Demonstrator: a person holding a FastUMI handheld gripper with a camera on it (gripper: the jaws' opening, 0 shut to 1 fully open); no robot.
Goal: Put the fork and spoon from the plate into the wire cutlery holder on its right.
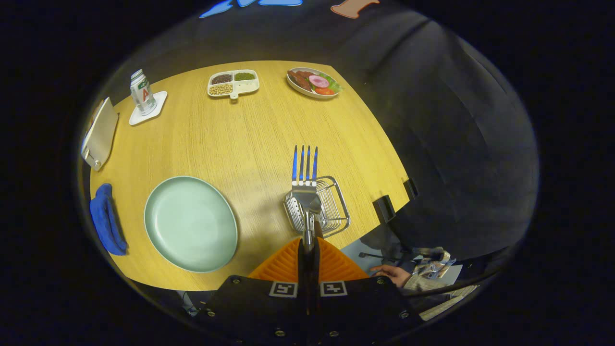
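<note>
Fork (304,175) sits clamped by its handle between the two fingers of the gripper (308,240), which press together on it low in the middle of the frame; its tines point up and away, over the wire cutlery holder (331,206). That holder stands on the wooden table (250,139) just ahead of the fingers, right of centre, near the table's near edge. To its left, lower left of the frame, lies the pale green plate (190,223), bare. A blue cloth (106,218) lies at the far left beside the plate, and above it a flat white board-like thing (100,133) rests at the table's edge. In the upper left a small bottle (142,92) stands on a white coaster (148,108). At the top centre is a divided tray (233,83) of beans, and right of it a dish of food (313,82). A person's hand (394,274) shows at the lower right, below the table edge
</note>
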